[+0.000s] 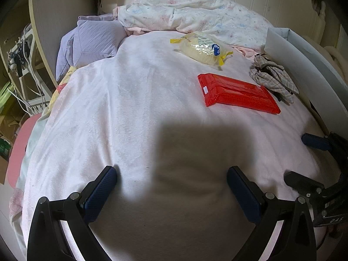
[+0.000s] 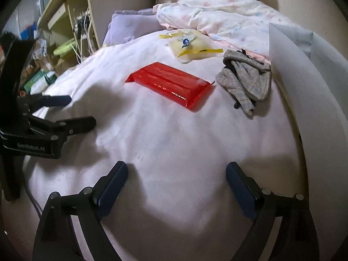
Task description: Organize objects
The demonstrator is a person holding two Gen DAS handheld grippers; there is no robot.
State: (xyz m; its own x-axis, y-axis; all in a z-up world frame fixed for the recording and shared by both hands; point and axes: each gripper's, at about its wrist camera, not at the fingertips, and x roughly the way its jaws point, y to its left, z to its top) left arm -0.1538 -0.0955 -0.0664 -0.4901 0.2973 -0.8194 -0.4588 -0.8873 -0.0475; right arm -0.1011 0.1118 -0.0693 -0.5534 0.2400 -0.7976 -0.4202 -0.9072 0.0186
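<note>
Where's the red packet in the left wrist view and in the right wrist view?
Left wrist: red packet lies right of centre, upper half, on the white blanket.
Right wrist: red packet lies near centre, upper half.
Shared landmark: the checked cloth just right of it.

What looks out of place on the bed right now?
Loose items on the pink blanket: a crumpled checked cloth near the right edge, plus a red packet and a yellow-trimmed snack bag lying askew. Nothing looks spilled or torn.

White blanket [image 1: 113, 113] on bed, floral duvet [image 1: 187, 6] & lilac pillow [image 1: 93, 41] behind, shelf w/ cables [image 2: 80, 24] left.
</note>
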